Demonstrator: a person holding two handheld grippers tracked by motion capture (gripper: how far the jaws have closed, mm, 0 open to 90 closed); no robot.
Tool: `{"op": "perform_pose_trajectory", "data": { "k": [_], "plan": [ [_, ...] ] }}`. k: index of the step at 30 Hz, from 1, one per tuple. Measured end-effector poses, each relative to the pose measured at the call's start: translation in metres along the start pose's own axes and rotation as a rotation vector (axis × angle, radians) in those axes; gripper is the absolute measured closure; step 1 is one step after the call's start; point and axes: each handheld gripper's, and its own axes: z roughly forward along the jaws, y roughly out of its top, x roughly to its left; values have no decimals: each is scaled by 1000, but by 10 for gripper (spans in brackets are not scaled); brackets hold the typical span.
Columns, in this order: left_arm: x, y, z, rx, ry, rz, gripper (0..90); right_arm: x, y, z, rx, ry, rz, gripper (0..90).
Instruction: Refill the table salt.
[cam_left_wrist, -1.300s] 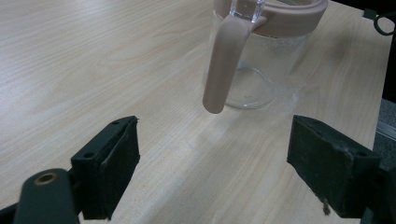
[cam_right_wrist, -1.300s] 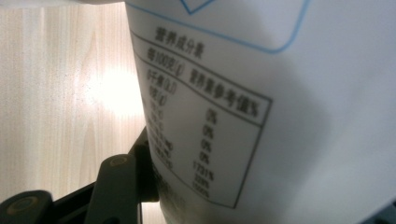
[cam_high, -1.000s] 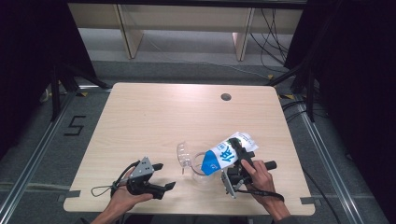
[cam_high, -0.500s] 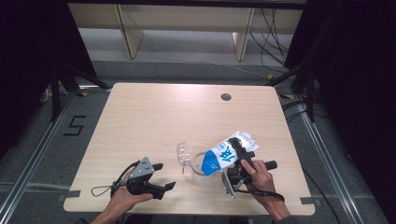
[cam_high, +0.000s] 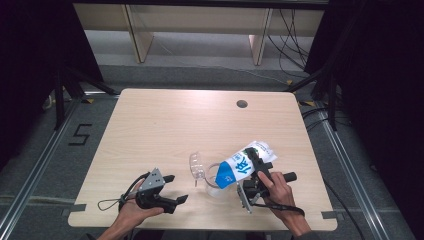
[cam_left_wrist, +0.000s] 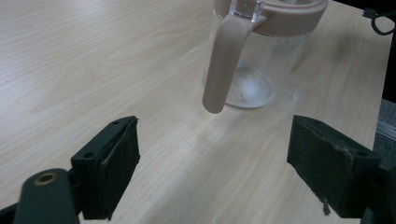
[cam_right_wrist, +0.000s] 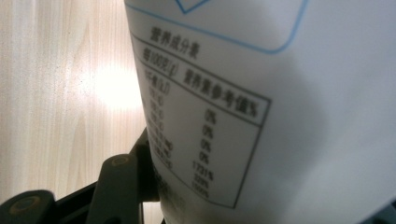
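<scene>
High view: clear jug (cam_high: 216, 179) w/ detached lid (cam_high: 197, 166) beside it, front-centre of worktop (cam_high: 165, 125). Right hand-held gripper (cam_high: 254, 170) clamps blue-white pouch (cam_high: 240, 165), tilted mouth-down over jug. Left hand-held gripper (cam_high: 176, 189) low near front edge, jaws wide, nothing between, aimed at jug.

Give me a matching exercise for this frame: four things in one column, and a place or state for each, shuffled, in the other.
Things:
1. bag
2. jug
3. left claw
4. right claw

States:
A. open, resting on the table, holding nothing
B. clear, with a pink rim and handle, standing on the table
C. white and blue, tilted with its lower end over the jug
D. shut on the bag

Pairs: 1-C, 2-B, 3-A, 4-D
</scene>
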Motion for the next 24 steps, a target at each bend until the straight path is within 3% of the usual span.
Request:
{"op": "perform_pose_trajectory", "data": {
  "k": [1, 5, 6, 8, 9, 12, 13, 17, 19, 24],
  "plan": [
    [0, 0, 0, -1, -2, 3, 162, -4, 1, -1, -3, -5, -44, 475],
    [0, 0, 0, -3, -3, 0, 162, 0, 0, 1, -14, -4, -14, 477],
    [0, 0, 0, -3, -3, 0, 162, -3, 0, 1, -22, -16, -45, 478],
    [0, 0, 0, -3, -2, 0, 162, -3, 0, 1, -22, -20, -53, 478],
    [0, 0, 0, -3, -2, -1, 162, 0, -1, 1, -14, -15, -7, 478],
    [0, 0, 0, -3, -2, 0, 162, -2, 0, -1, -6, -30, -29, 478],
    [0, 0, 0, -4, -2, -1, 162, -1, 0, -1, 11, -18, -10, 478],
    [0, 0, 0, -4, -2, -1, 162, -1, 0, 0, -10, -25, -30, 479],
    [0, 0, 0, -1, 1, 0, 162, 1, 0, -1, 16, -14, -6, 479],
    [0, 0, 0, -4, -2, 0, 162, 0, 0, 0, -6, -33, -27, 482]
  ]
}}
